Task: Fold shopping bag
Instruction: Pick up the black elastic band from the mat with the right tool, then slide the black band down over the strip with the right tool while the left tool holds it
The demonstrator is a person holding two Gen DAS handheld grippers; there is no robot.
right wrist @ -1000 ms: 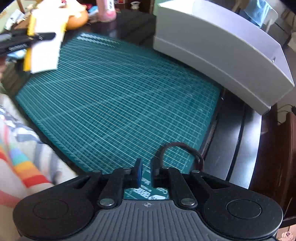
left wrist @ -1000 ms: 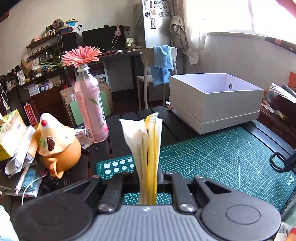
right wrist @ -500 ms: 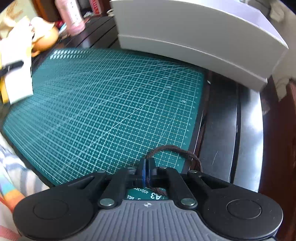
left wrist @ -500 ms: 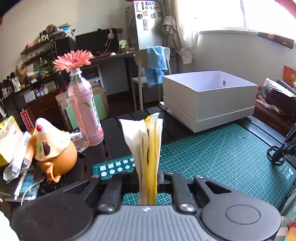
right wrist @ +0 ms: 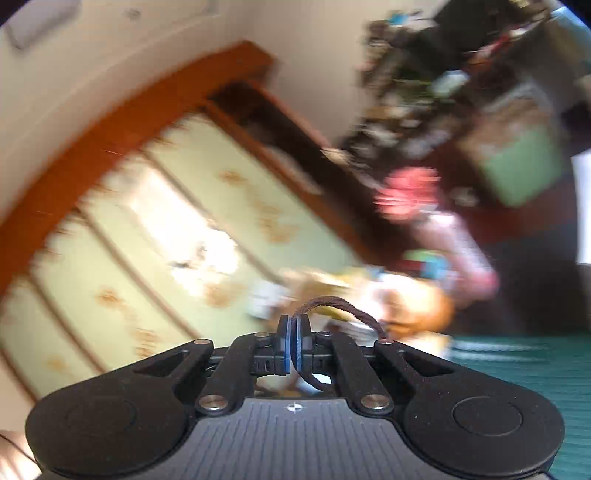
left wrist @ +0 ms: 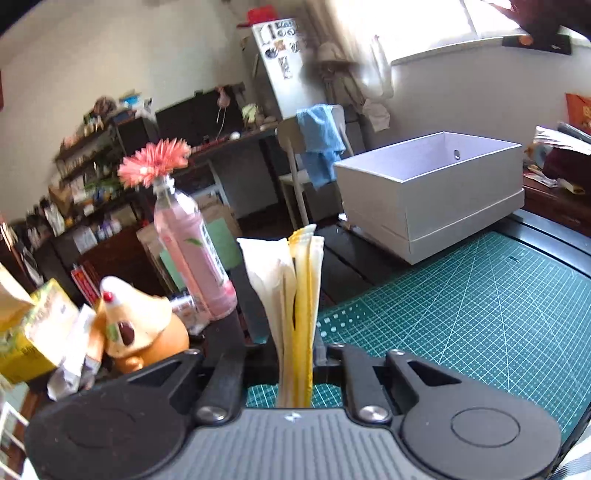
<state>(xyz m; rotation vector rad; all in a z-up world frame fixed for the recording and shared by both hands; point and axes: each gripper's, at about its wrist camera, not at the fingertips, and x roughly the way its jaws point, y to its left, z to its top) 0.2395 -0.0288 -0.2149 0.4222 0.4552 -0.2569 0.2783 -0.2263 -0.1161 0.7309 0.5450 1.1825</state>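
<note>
While my left tool (left wrist: 297, 363) clamps the folded shopping bag (left wrist: 291, 291) mid-frame, thin, limp and light, my right tool (right wrist: 294, 343) pinches its soft cord handle (right wrist: 343, 312).

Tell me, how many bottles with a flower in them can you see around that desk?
1. The pink bottle, with a pink flower in its neck, stands left of the green mat, behind the orange teapot. Clutter may hide others.

Cluttered shelves (left wrist: 92, 166) (dark wood), sunlit window (left wrist: 406, 29).
</note>
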